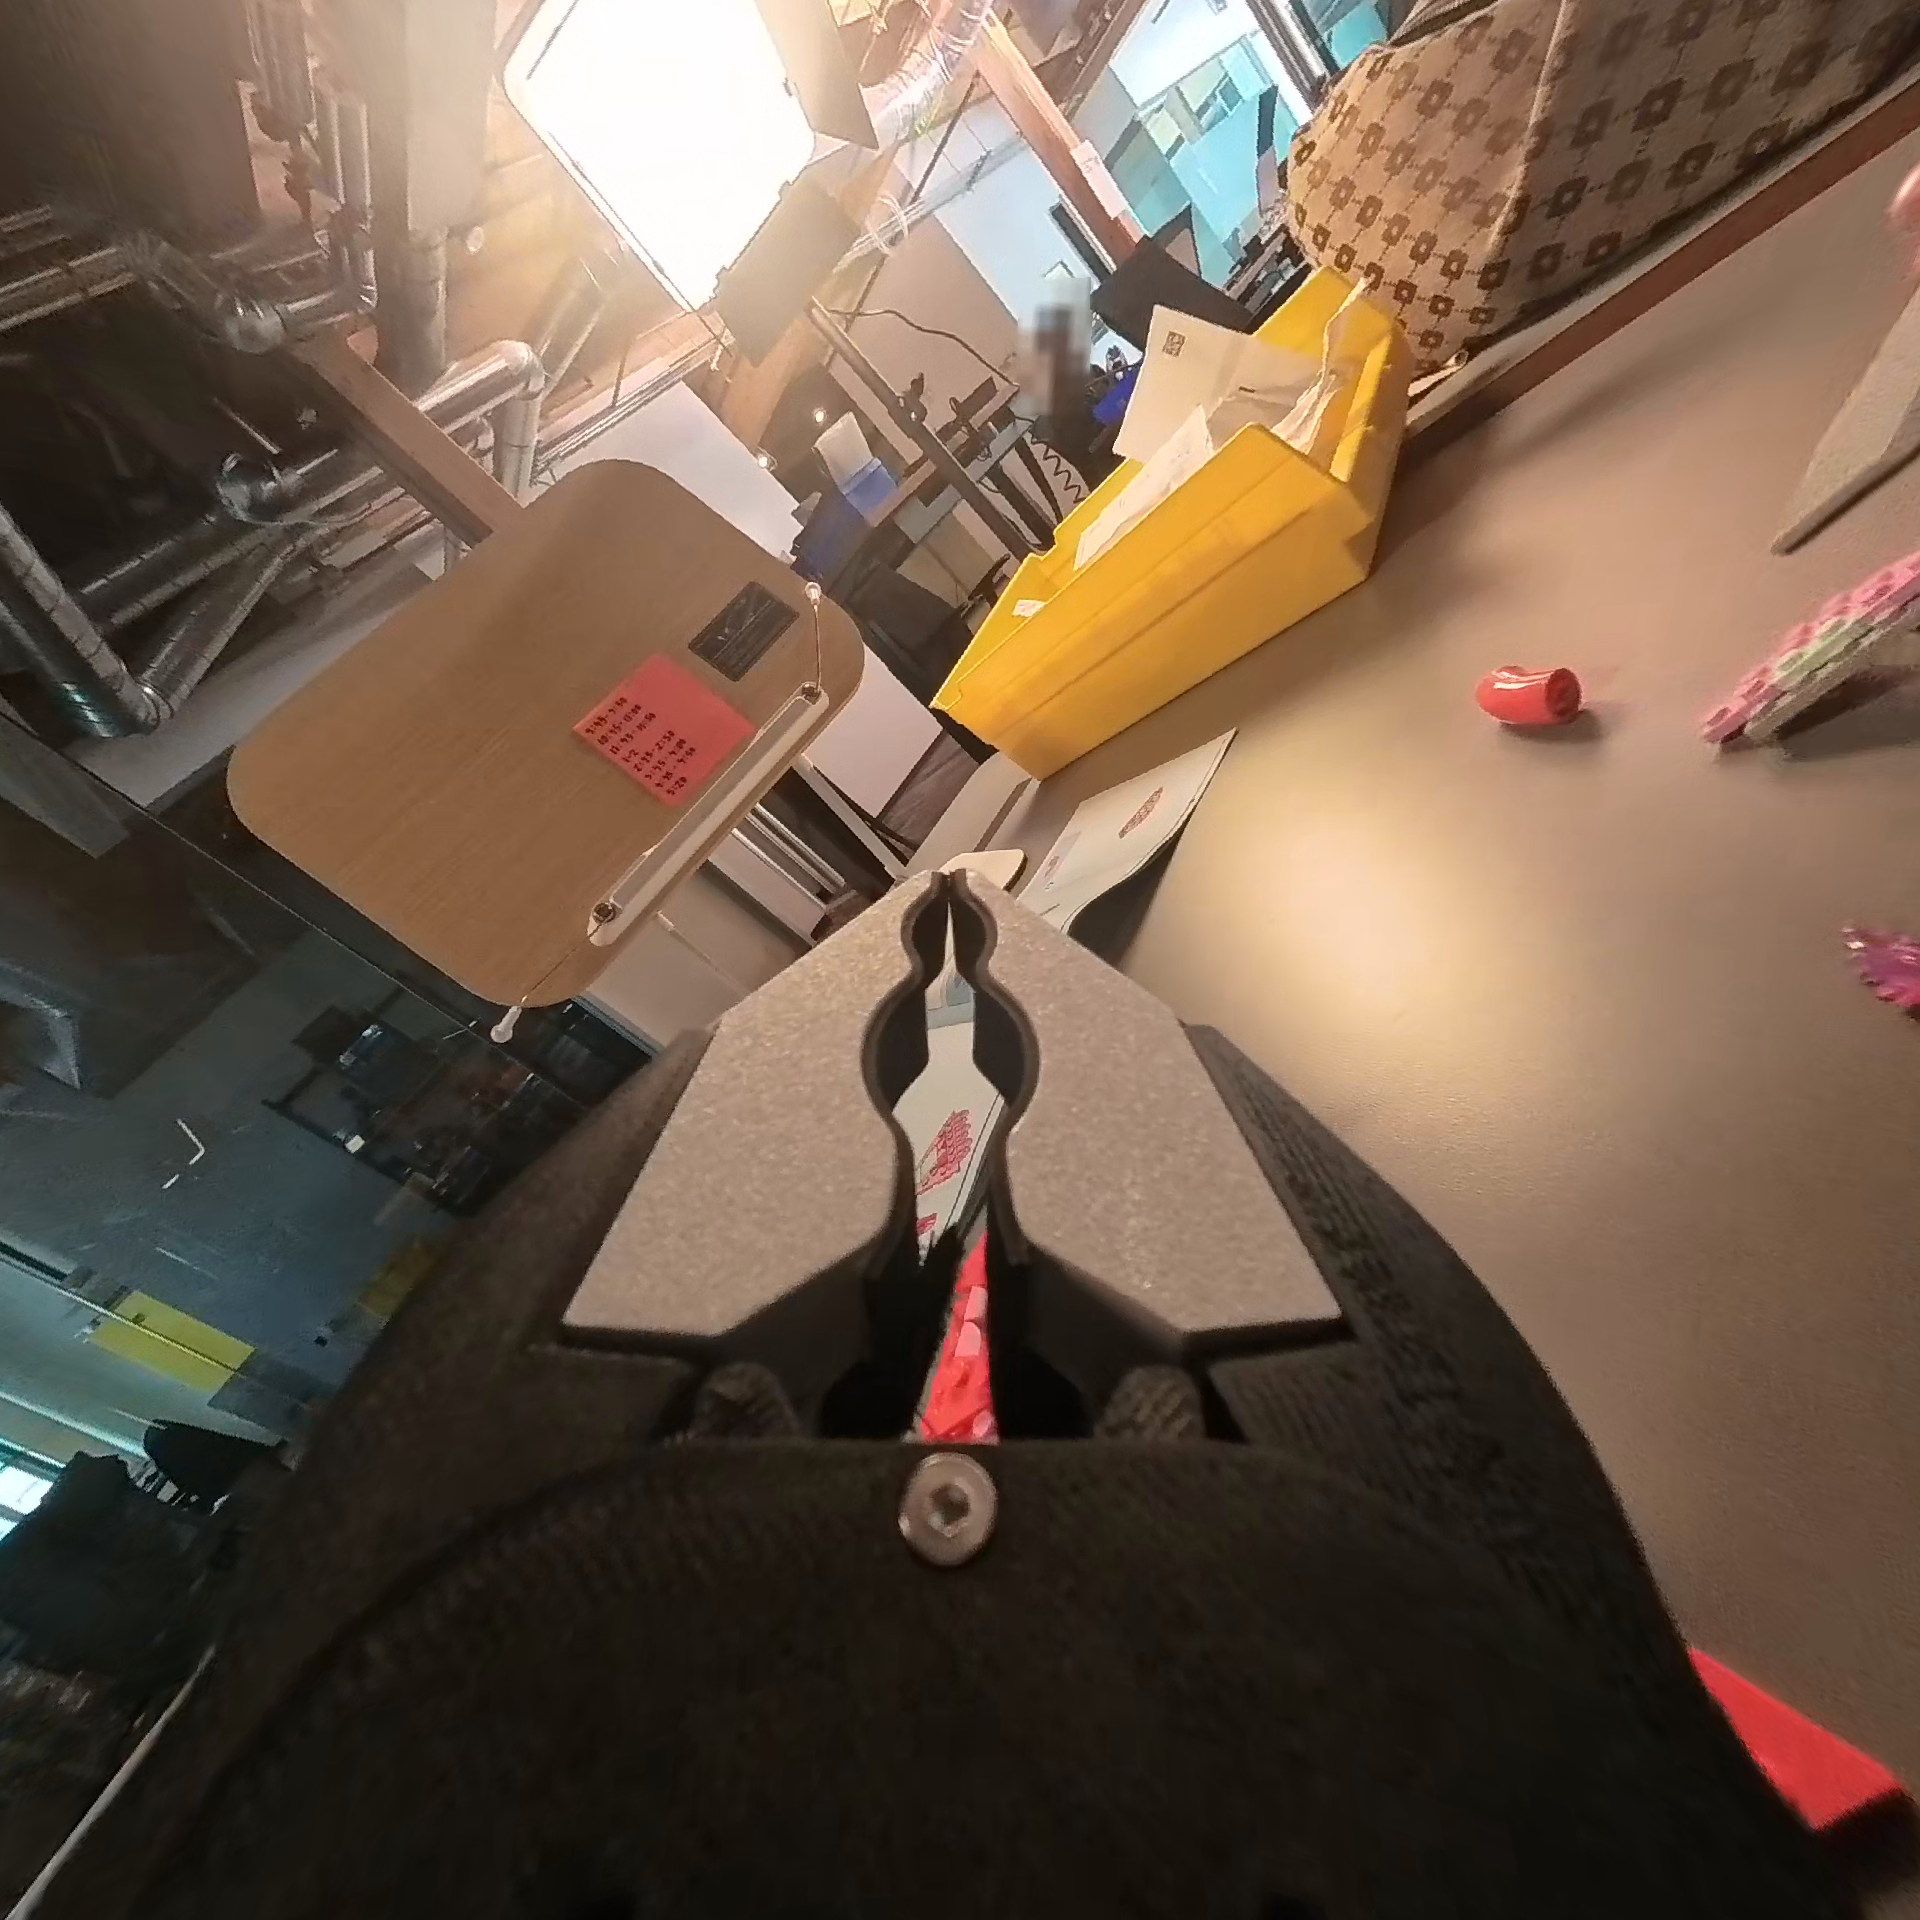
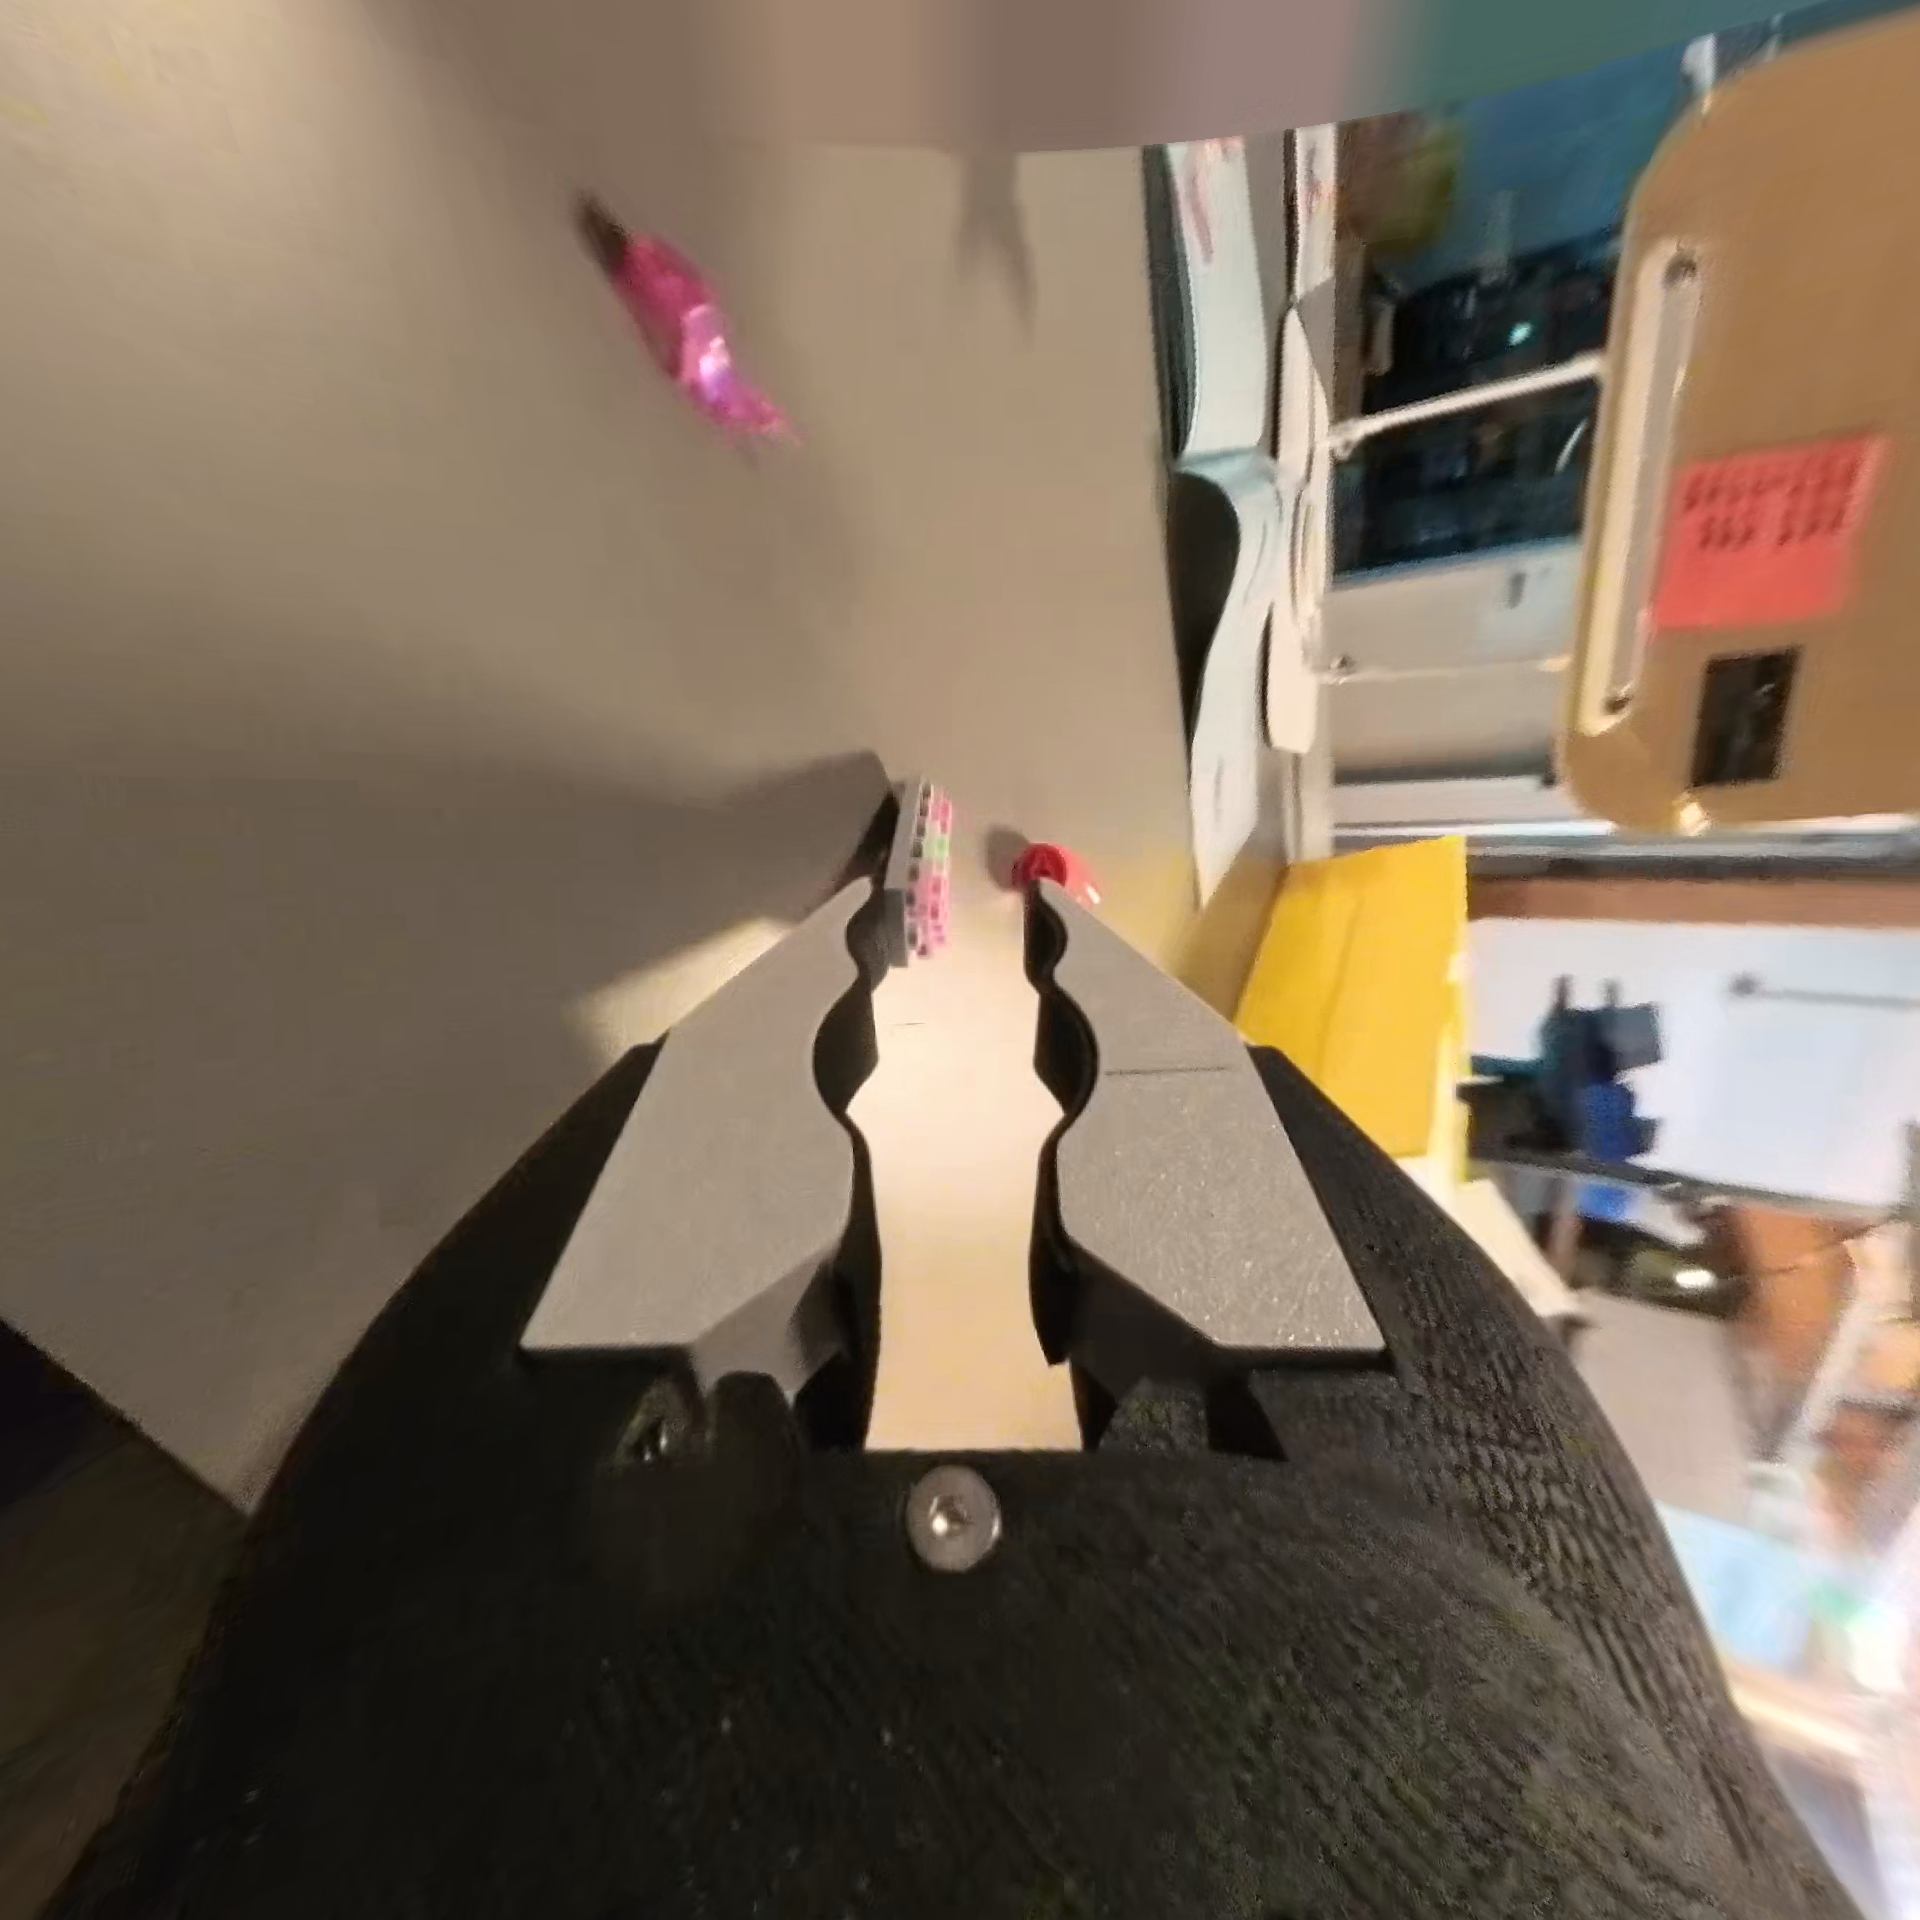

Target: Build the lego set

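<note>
Plate of pink and green studs [image 2: 920, 883] stands on edge on the bench [image 2: 416, 520], just off the right claw [image 2: 951, 894], whose spread fingers clasp nothing. One finger sits close beside it; a nudge could tip it flat. Left claw [image 1: 948, 881] is pinched together, empty, near white sheets [image 1: 1132, 821]. Red cap [image 2: 1044, 862] lies beyond, yellow bin [image 1: 1174, 613] farther off, pink scrap [image 2: 696, 332] well apart.
</note>
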A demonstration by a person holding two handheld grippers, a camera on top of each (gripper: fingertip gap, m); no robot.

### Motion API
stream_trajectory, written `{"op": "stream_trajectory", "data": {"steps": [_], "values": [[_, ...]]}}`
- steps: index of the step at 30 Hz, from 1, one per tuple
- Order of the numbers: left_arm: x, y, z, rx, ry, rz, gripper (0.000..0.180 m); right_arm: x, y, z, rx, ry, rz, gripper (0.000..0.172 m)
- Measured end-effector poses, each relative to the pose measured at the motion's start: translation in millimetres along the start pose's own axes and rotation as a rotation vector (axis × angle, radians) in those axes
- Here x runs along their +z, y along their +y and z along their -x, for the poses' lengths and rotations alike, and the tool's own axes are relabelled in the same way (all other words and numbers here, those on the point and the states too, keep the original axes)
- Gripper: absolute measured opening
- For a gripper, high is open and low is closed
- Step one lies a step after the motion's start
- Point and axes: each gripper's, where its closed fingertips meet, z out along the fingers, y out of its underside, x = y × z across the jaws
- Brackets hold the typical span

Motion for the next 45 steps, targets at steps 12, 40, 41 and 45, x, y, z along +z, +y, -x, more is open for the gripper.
{"op": "stream_trajectory", "data": {"steps": [12,40,41,45], "values": [[0.1,-2.5,-1.5,-0.003,0.01,-0.006,0.0,-17.3,10.3,22.3,0.761,-0.379,-0.058,0.04],[0.6,-0.6,-9.0,-0.002,0.052,0.01,0.0,-7.2,11.3,22.9,0.972,-0.379,-0.073,0.044],[0.5,-1.0,-10.7,-0.014,0.067,0.01,0.0,-6.6,12.6,22.2,0.986,-0.37,-0.067,0.045],[-0.4,-3.9,-12.0,-0.02,0.078,0.002,0.0,-6.5,11.9,23.0,1.06,-0.377,-0.047,0.039]]}}
